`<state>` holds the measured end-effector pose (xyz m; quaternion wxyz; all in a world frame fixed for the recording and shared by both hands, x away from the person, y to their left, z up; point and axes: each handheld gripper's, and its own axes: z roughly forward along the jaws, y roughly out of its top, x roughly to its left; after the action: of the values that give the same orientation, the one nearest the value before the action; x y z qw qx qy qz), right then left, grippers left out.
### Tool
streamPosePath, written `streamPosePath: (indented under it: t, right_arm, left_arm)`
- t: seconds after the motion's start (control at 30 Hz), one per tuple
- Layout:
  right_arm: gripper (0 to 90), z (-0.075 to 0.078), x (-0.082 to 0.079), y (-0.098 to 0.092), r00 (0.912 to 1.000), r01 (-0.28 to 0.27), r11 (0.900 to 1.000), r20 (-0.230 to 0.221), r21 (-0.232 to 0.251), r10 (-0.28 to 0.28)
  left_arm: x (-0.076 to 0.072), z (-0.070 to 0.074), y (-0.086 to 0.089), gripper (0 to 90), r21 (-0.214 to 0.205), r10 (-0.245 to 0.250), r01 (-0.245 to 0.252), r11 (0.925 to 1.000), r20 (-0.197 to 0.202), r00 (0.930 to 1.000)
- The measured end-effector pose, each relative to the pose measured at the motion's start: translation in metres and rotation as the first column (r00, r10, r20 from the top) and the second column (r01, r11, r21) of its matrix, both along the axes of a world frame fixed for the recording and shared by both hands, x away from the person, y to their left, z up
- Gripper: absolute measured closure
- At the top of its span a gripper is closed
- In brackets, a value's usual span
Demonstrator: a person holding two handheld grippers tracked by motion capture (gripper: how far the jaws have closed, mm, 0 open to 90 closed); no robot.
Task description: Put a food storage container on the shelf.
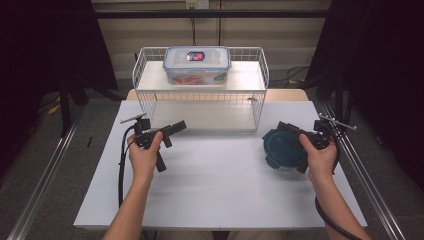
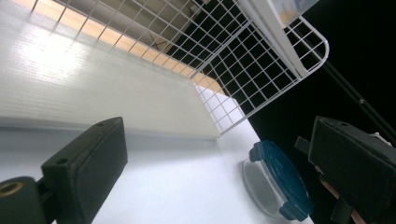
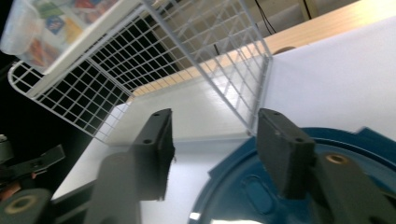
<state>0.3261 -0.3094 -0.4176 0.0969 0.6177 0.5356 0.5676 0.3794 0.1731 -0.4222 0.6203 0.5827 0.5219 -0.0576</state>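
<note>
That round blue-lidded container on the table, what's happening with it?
A person holds a gripper in each hand. The right gripper hovers at the round blue-lidded container, jaws apart, not gripping it. The left gripper waits open and empty before the white wire rack, which carries a clear rectangular food box on top.

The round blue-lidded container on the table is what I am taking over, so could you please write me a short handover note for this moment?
Left gripper: open, holding nothing, resting on the table in front of the wire shelf.
Right gripper: jaws apart above the round blue-lidded container; I cannot tell whether the pads touch its lid, so count it as not gripped.
The container sits on the table right of the shelf.
A rectangular clear box stands on the shelf's top.
Done: right gripper brought to the container.
Left: probably grip and move it.
</note>
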Motion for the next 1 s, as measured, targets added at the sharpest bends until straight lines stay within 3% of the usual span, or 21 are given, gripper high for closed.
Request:
streamPosePath:
  t: [0.1,0.2,0.37,0.6,0.77,0.83,0.87,0.93,1.0]
  right_arm:
    - [56.1,-0.002,0.0,-0.006,0.9997,0.019,0.9996,-0.016,-0.019,-0.019]
    - [61.8,-0.003,-0.002,-0.01,0.9993,0.021,0.9994,-0.029,-0.026,-0.022]
    - [75.3,-0.008,-0.003,-0.016,0.9976,0.017,0.9966,-0.066,-0.08,-0.022]
    - [89.0,-0.007,-0.006,-0.027,0.9955,0.032,0.9938,-0.086,-0.107,-0.041]
    - [90.0,-0.008,-0.008,-0.031,0.9944,0.031,0.9879,-0.095,-0.152,-0.046]
    - [90.0,-0.008,-0.008,-0.032,0.9941,0.032,0.9849,-0.097,-0.17,-0.049]
    - [90.0,-0.008,-0.008,-0.032,0.9941,0.034,0.9845,-0.096,-0.172,-0.051]
    - [90.0,-0.008,-0.009,-0.034,0.9939,0.039,0.9841,-0.095,-0.173,-0.056]
    - [90.0,-0.008,-0.009,-0.036,0.9934,0.05,0.9809,-0.093,-0.188,-0.068]
  left_arm:
    - [-0.001,0.0,-0.001,4.2,0.014,-0.008,0.008,0.9999,0.006,0.9999]
    - [-0.002,0.001,-0.003,4.0,-0.011,-0.027,0.027,0.9996,0.0,0.9996]
    - [-0.003,0.0,-0.003,4.0,0.007,-0.042,0.042,0.9991,-0.002,0.9991]
    - [-0.003,-0.001,0.0,4.0,0.011,-0.033,0.033,0.9994,-0.002,0.9995]
    - [-0.003,-0.001,-0.002,4.0,-0.015,-0.038,0.038,0.9992,-0.006,0.9993]
    - [-0.003,-0.002,-0.001,3.8,0.003,-0.049,0.049,0.9988,0.01,0.9987]
    - [-0.003,-0.002,-0.003,3.8,-0.014,-0.046,0.046,0.9989,-0.007,0.9989]
    - [-0.002,-0.003,-0.003,3.9,0.004,-0.052,0.052,0.9986,0.002,0.9986]
    - [-0.002,-0.004,-0.005,3.9,-0.005,-0.053,0.053,0.9986,-0.006,0.9986]
